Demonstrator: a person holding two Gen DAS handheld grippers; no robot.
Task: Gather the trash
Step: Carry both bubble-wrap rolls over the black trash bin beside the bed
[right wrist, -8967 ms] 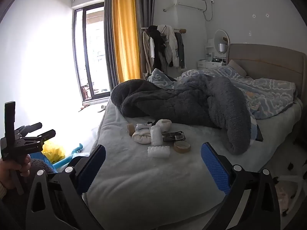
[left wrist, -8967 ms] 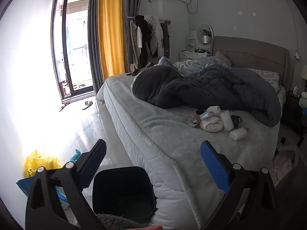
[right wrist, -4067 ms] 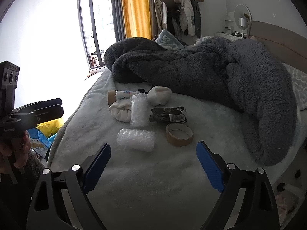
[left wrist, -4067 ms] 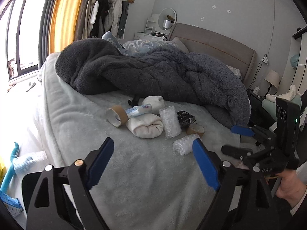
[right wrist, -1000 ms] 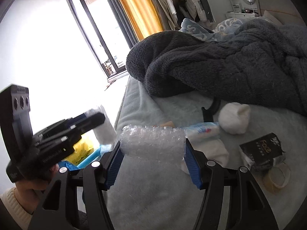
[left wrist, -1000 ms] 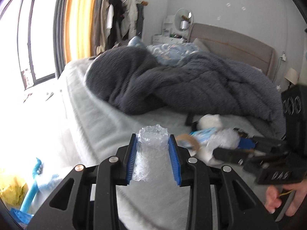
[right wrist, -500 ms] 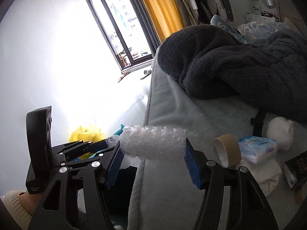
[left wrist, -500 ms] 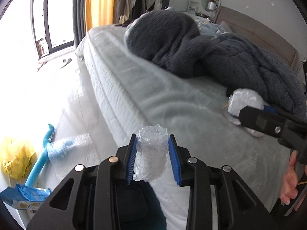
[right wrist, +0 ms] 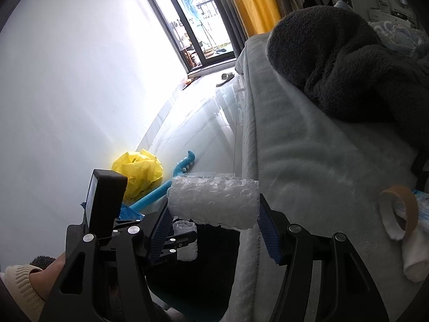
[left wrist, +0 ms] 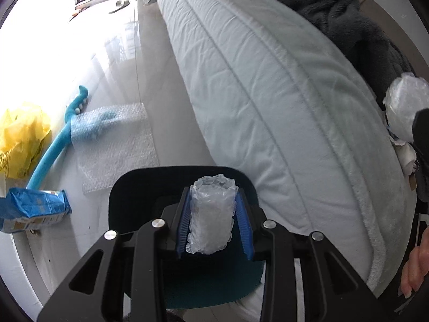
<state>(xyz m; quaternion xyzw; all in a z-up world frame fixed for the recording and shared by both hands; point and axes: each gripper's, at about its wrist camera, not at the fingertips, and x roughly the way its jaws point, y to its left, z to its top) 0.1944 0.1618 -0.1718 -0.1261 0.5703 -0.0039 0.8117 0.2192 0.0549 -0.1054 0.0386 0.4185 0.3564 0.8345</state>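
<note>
While the left gripper (left wrist: 214, 220) clamps a small bubble-wrap roll (left wrist: 211, 214) directly above the dark bin (left wrist: 126, 187) on the floor beside the bed (left wrist: 268, 94), the right gripper (right wrist: 213, 228) squeezes a longer bubble-wrap roll (right wrist: 214, 204) crosswise, just short of the bin's mouth and next to the mattress edge. Letting go of the long roll too early could bounce it off the rim onto the floor, and two tools crowding one opening may knock together. Only the left wrist view looks straight down into the bin; only the right wrist view shows the cardboard tape ring (right wrist: 402, 204) and white wads remaining on the bed, beyond the bin.
</note>
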